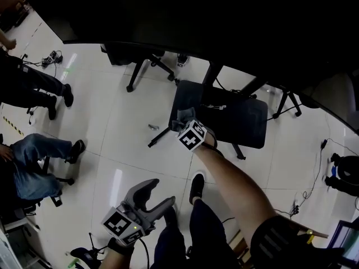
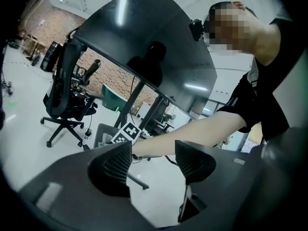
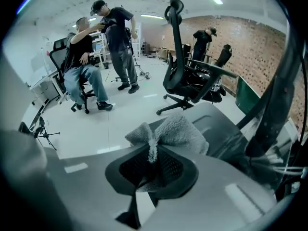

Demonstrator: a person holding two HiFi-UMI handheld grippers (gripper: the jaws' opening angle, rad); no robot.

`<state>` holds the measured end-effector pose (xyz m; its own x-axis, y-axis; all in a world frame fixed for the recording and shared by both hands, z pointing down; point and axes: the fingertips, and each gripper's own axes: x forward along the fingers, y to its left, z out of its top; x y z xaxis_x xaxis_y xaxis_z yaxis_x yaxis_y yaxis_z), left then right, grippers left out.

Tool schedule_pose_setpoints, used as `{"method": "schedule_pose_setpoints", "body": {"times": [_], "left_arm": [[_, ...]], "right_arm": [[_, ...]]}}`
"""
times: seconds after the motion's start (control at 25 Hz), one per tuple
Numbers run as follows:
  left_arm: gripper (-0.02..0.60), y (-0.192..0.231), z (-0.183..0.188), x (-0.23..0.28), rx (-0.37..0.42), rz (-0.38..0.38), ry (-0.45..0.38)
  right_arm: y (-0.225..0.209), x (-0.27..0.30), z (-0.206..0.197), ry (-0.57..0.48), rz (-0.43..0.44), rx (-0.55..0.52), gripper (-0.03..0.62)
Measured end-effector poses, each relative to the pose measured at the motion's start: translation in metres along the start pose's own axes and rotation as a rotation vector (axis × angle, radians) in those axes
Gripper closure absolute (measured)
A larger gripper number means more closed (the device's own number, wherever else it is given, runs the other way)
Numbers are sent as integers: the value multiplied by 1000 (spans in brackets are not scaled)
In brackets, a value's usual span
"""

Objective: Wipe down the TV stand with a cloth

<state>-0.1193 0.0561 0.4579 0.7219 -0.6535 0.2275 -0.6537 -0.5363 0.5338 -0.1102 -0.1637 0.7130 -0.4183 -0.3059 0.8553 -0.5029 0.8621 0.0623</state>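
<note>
The TV stand's dark flat base plate (image 1: 235,119) lies on the white floor beneath the big dark TV screen (image 1: 185,15). My right gripper (image 1: 185,123) is at the plate's left edge, shut on a grey fluffy cloth (image 1: 182,115). In the right gripper view the cloth (image 3: 171,131) bunches out past the closed jaws of the right gripper (image 3: 153,163) over the plate (image 3: 221,129). My left gripper (image 1: 159,194) hangs low near the person's legs, open and holding nothing. The left gripper (image 2: 153,161) looks toward the screen (image 2: 144,47) and the right gripper's marker cube (image 2: 127,132).
A black office chair (image 3: 185,76) stands just beyond the plate, its wheeled base (image 1: 147,69) near the screen. Two people (image 3: 103,52) are at the left; one is seated (image 1: 33,161). The stand's slanted legs (image 1: 249,86) and floor cables (image 1: 314,167) lie to the right.
</note>
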Motion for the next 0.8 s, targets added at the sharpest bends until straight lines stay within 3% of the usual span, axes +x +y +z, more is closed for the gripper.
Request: {"method": "schedule_pose_setpoints", "body": {"times": [0.44, 0.8], "left_arm": [[276, -10, 1, 53, 21, -79, 65], [275, -36, -4, 97, 28, -168, 127]], "right_arm": [[-37, -38, -69, -23, -23, 50, 557], [-94, -97, -164, 3, -115, 193, 557]]}}
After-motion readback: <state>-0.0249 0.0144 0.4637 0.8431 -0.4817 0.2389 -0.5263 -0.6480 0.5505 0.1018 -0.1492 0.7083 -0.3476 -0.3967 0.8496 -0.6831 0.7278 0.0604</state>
